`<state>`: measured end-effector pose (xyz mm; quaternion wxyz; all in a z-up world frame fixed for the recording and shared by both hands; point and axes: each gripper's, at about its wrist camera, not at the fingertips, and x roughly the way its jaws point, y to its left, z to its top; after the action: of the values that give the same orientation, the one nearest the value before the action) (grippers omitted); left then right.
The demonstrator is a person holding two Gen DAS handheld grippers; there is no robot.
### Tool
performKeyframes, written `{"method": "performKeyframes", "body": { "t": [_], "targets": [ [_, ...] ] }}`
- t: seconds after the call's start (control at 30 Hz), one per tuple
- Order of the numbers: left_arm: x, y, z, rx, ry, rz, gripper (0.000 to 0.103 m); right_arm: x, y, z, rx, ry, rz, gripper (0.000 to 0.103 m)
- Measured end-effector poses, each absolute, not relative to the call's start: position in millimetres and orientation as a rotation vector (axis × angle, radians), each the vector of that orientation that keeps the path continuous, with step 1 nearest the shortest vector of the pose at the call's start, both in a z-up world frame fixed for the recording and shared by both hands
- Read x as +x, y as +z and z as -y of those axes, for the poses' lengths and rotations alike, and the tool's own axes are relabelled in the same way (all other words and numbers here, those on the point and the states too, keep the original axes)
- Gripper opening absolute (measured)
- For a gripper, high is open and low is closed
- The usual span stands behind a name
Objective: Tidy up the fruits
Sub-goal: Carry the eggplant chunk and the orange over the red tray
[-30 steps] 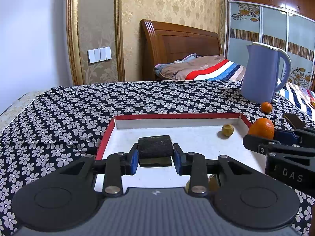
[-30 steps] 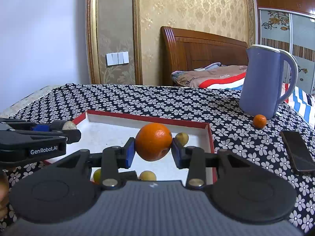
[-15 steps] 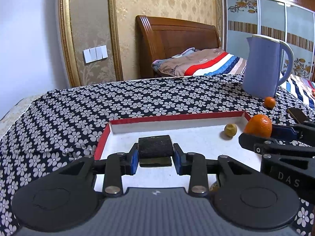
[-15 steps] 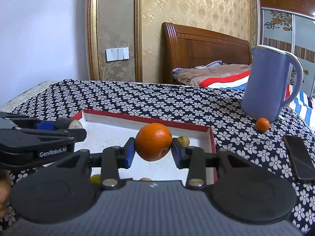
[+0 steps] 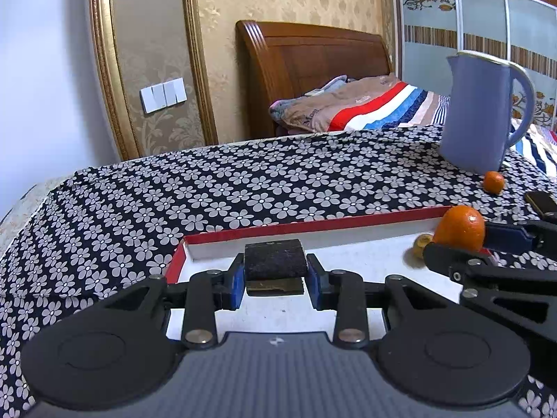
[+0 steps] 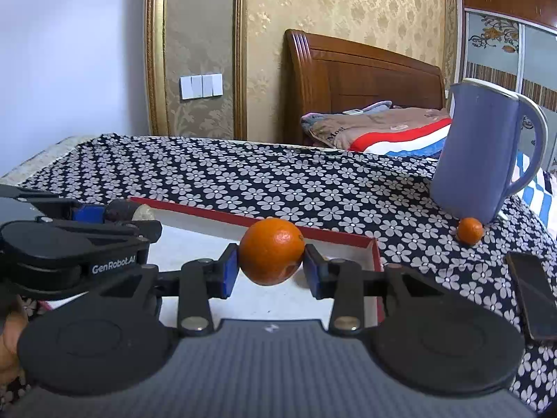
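Orange (image 6: 271,251) pinched between right claw (image 6: 271,268) pads, above tray (image 6: 348,242)

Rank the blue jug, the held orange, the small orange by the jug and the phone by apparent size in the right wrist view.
1. blue jug
2. held orange, in the right gripper; nearness inflates it
3. phone, partly cut off, so unsure against the orange
4. small orange

orange (image 6: 271,251) – glossy, dimpled | tablecloth (image 6: 278,188) – printed cloth | headboard (image 6: 362,80) – polished wood
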<state>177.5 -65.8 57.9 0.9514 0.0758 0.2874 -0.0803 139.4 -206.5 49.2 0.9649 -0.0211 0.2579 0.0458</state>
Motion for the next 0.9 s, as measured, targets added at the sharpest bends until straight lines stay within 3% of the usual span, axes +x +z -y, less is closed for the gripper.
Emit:
{"method": "performKeyframes", "body": {
  "t": [0.9],
  "targets": [
    [246.7, 23.9, 61.0, 0.154, -0.092, -0.695, 0.034, 196.3, 21.4, 208.4, -0.047, 0.056, -0.630, 0.037]
  ]
}}
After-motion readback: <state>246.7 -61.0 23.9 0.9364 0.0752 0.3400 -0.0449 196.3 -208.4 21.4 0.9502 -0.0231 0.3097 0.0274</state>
